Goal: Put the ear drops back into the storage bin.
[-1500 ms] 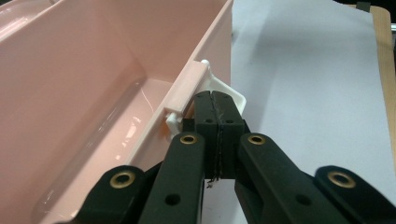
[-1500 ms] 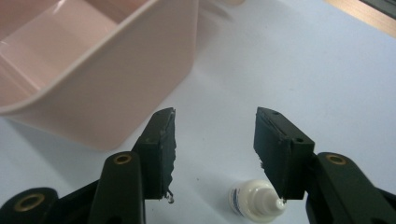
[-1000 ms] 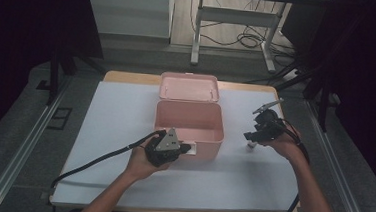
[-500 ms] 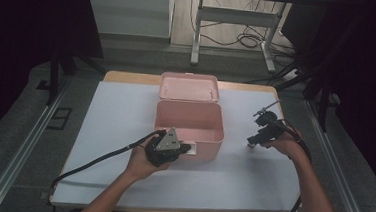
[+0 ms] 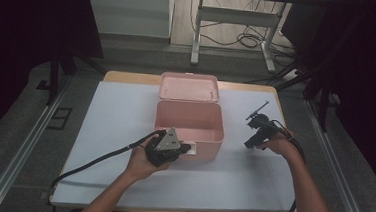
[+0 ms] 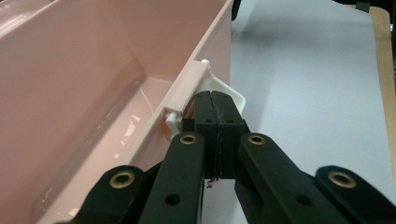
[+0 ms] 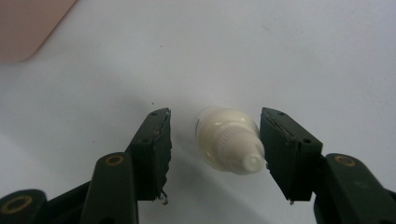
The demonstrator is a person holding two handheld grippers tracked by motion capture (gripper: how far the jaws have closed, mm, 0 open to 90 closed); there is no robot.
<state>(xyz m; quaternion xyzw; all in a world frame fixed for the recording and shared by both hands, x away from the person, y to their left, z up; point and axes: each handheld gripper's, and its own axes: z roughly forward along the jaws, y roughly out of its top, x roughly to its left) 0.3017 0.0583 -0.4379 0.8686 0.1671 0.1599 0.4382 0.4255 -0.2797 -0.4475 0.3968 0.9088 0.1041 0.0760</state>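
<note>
The small white bottle (image 7: 227,141) is lying on the white mat (image 7: 280,56) of the tabletop, cap end pointing back toward the right gripper's camera, and it is sitting right between that gripper's two fingers (image 7: 154,149). In the right gripper view the right-hand finger is just beside the cap, touching it or all but, while the left-hand finger is standing off with a strip of mat showing between it and the bottle. So the right gripper (image 7: 215,154) is released for now, its fingers having just been closing in around the bottle without pressing on it from both sides.

From the high view, that right gripper (image 5: 253,140) is pointing down at the mat, well to the right of the pink box (image 5: 190,121); the bottle itself is too small to make out from up there.

Over at the box, the left gripper (image 6: 215,100) is clenched, its fingers meeting flat against each other. Their tips are sitting at the white latch (image 6: 194,91) on the box's near wall; whether a thin tab of the latch is pinched between them I cannot tell. The left hand (image 5: 144,158) is holding that gripper against the front of the box, cable trailing off to the left.

The box is standing open, its lid (image 5: 189,87) lying back behind it on the mat.
</note>
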